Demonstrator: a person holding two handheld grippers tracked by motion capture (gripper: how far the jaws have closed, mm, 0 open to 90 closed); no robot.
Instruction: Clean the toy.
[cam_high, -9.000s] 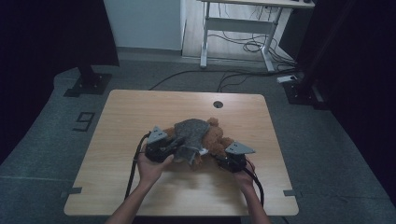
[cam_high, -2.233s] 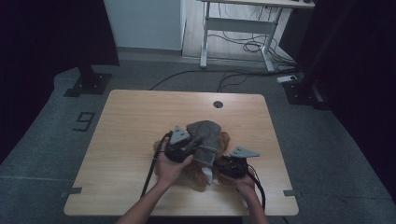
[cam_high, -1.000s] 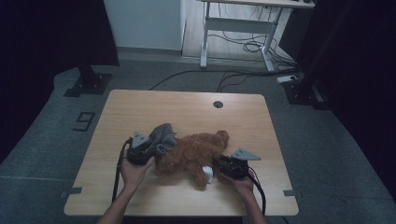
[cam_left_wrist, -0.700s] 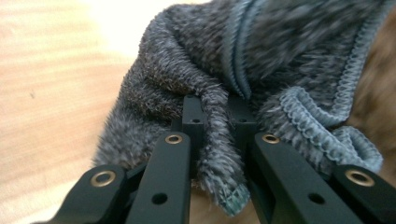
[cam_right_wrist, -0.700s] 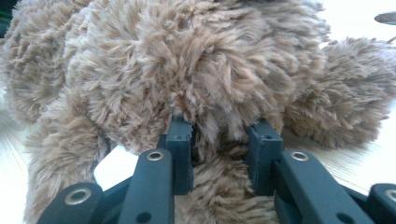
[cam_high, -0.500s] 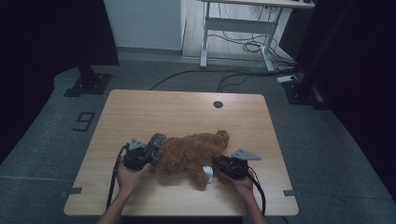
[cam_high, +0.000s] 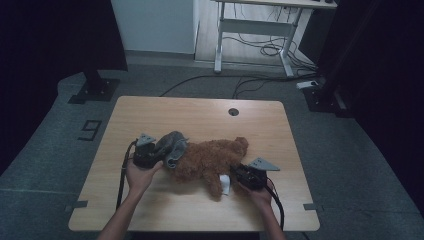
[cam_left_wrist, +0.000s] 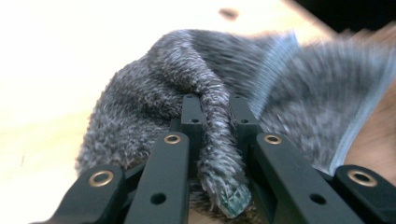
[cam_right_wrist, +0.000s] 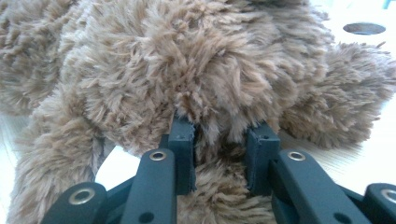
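A brown plush toy (cam_high: 212, 157) lies on its side in the middle of the wooden table (cam_high: 200, 115), with a white tag (cam_high: 225, 184) by its leg. My right gripper (cam_high: 235, 175) is at the toy's near right side. In the right gripper view it (cam_right_wrist: 223, 133) is shut on a tuft of the toy's fur (cam_right_wrist: 187, 60). A grey knitted garment (cam_high: 172, 145) hangs bunched just left of the toy, touching it. My left gripper (cam_high: 159, 150) holds it there. In the left gripper view it (cam_left_wrist: 215, 105) is shut on a fold of the grey knit (cam_left_wrist: 154, 79).
A round cable hole (cam_high: 233, 111) sits near the table's far edge. Bare wood lies to the left and along the front. Beyond the table are a white desk frame (cam_high: 250, 30) with floor cables, and a black stand base (cam_high: 92, 90) at the left.
The grey garment, earlier over the toy, has been pulled off to the left by my left gripper. In the last half second it rose slightly towards the toy. The right gripper kept still.
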